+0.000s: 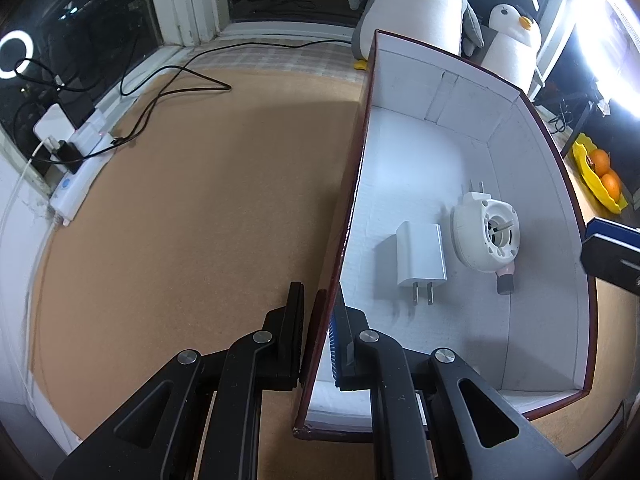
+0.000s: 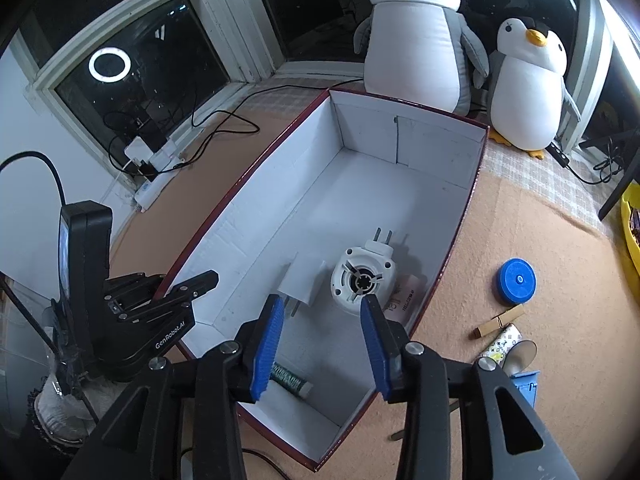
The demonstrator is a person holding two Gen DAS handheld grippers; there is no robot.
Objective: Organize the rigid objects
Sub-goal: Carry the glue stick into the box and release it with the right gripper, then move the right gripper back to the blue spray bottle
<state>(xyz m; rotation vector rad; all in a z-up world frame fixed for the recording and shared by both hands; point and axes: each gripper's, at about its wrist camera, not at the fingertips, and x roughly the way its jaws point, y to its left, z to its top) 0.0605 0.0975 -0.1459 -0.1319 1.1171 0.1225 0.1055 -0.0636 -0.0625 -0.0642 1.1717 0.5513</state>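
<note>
A white-lined cardboard box (image 1: 460,92) with dark red edges stands on the brown mat. My left gripper (image 1: 320,320) is shut on its left wall, one finger inside and one outside; the right wrist view shows the left gripper (image 2: 176,286) clamped there too. Inside lie a white plug charger (image 1: 420,256), a round white plug-in device (image 1: 486,236) and a pink tube (image 1: 505,280) partly under it. My right gripper (image 2: 322,344) hangs open above the box (image 2: 432,136), its blue pads apart with nothing between them, just over the charger (image 2: 298,284), the round device (image 2: 362,280) and a small green-labelled tube (image 2: 289,381).
Right of the box lie a blue round lid (image 2: 517,281), a gold-brown stick (image 2: 498,322), a patterned case (image 2: 502,346) and a blue bin (image 2: 526,386). Two plush penguins (image 2: 416,40) sit behind. A power strip (image 1: 80,168) with cables lines the left window sill. A yellow fruit bowl (image 1: 580,156) sits far right.
</note>
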